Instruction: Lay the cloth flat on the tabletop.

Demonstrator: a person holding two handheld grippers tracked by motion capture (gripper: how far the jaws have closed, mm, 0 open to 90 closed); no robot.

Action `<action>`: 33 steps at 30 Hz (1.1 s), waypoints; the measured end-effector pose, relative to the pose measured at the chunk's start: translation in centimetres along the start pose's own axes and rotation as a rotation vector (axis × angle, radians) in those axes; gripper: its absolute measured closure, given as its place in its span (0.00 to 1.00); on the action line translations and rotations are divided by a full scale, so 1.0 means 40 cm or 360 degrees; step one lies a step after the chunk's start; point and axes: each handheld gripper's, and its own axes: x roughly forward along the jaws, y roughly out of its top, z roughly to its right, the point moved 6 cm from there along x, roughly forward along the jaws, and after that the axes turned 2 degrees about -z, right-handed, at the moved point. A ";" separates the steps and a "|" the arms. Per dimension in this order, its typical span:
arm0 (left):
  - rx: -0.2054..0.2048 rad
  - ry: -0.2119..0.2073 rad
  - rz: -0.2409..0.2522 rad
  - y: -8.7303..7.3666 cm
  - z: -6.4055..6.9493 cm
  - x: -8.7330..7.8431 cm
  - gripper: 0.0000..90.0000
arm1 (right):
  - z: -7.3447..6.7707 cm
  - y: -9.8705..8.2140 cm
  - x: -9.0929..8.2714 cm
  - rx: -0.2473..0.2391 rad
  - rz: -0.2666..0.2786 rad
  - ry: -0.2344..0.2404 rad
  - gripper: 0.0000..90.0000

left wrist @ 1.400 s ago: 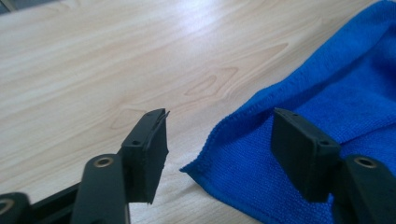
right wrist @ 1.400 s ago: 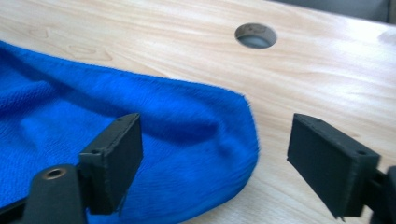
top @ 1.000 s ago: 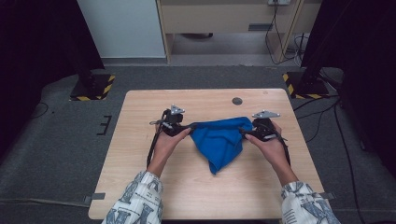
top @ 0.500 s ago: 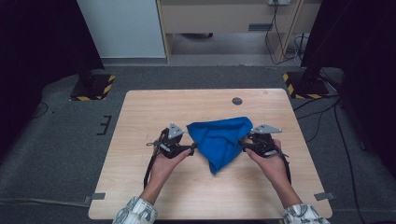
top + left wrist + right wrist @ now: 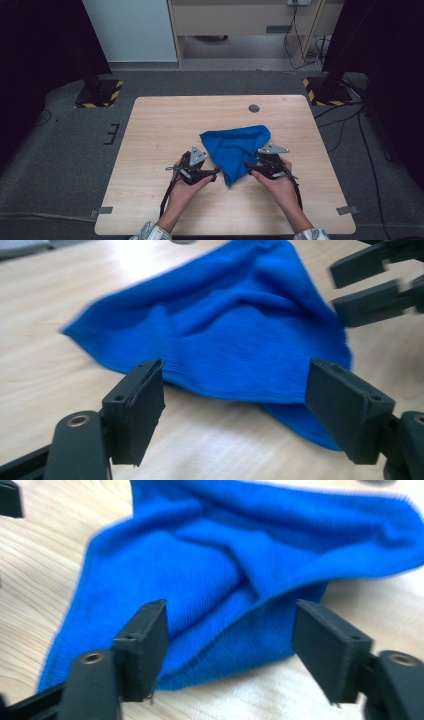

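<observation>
Both grippers, left gripper (image 5: 216, 172) and right gripper (image 5: 247, 167), were black, each topped by a grey three-cornered plate, trailing black cables; patterned sleeves (image 5: 150, 233) were worn.

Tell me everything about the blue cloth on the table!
The blue cloth is bright blue and soft-looking, with a fine ribbed weave. It lies crumpled and folded over itself in a rough triangle, its narrow tip pointing toward the person. It rests on the wooden table, near the middle. The left gripper and right gripper sit at either side of the tip with jaws open; neither pinches it.
</observation>
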 end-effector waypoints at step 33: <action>0.0209 -0.0108 -0.0157 -0.041 0.104 0.085 0.75 | -0.021 -0.038 0.006 -0.0077 -0.0074 0.0046 0.95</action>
